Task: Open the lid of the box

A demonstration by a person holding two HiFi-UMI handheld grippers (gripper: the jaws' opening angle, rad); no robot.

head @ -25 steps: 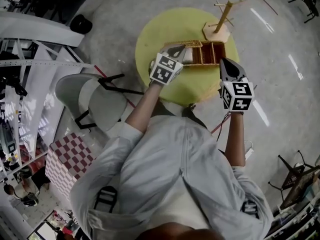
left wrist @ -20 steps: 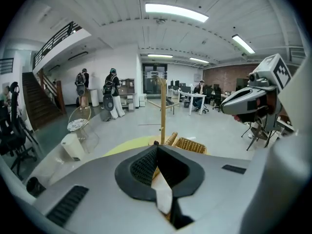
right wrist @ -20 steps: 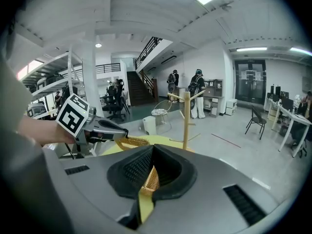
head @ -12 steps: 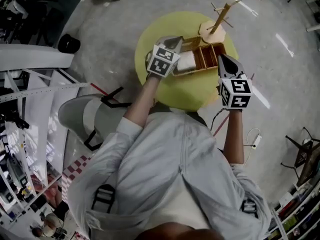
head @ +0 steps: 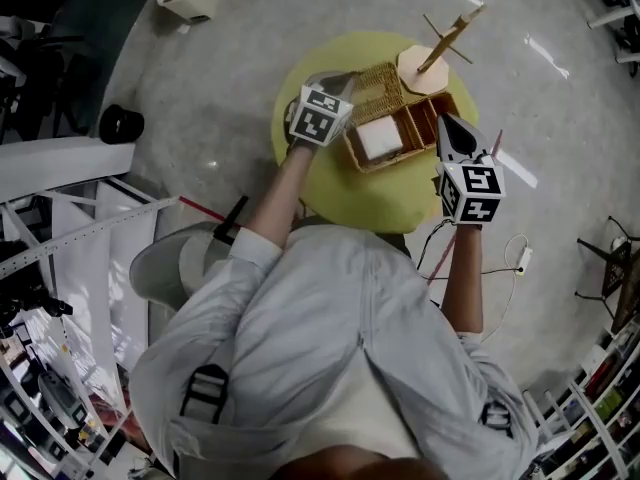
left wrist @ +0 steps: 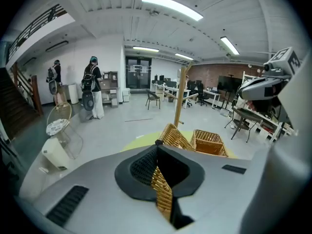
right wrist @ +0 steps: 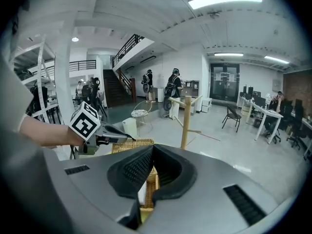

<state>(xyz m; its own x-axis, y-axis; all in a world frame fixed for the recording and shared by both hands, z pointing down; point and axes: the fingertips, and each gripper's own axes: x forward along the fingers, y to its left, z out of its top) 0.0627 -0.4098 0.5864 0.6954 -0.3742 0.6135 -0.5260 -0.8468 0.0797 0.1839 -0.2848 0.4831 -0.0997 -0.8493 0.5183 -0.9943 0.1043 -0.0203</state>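
**Head view.** A round table with a smooth yellow top carries a rectangular woven wicker box, divided into compartments. One compartment holds a white, soft-looking pad. The wicker lid stands tilted up along the box's far left side. The left gripper meets the lid at its outer edge. The right gripper sits at the box's right end. Just beyond the box stands a wooden stand – a thin post with cross pegs on a flat hexagonal base.

**Left gripper view.** The left gripper has its ribbed black pads pressed together on a strip of the lid, and the golden weave runs down between them. Past the jaws lie the open box and the stand's post.

**Right gripper view.** The right gripper is closed on the box's wicker end wall, its pads meeting at the tip – the pad shows just inside that wall. Beyond, the left gripper pinches the lid, with the stand upright to the right.
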